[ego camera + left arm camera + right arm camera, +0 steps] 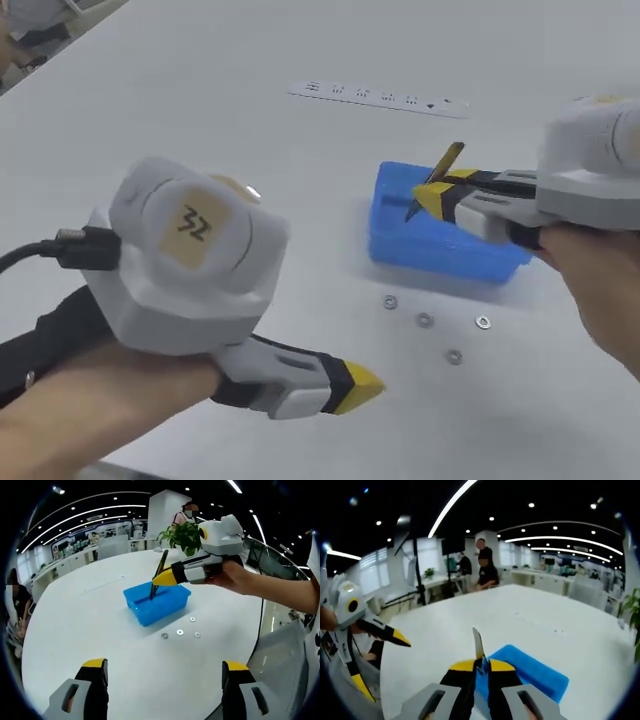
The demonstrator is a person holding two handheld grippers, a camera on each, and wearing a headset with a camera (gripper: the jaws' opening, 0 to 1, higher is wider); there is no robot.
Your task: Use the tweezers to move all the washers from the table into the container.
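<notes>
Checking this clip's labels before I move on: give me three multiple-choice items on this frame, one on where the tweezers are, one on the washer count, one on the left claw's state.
1. Where do the tips of the tweezers point?
A) down into the blue container
B) up at the ceiling
C) off to the person's left

2. How many washers lie on the table?
A) two
B) four
C) seven

3. How is the left claw?
A) shut on a washer
B) shut on the tweezers
C) open, holding nothing

Answers:
1 A: the right claw clamps the tweezers, and their tips dip into the container.
2 B: four small rings lie loose beside the container.
3 C: its jaws stand wide apart with nothing between them.
</notes>
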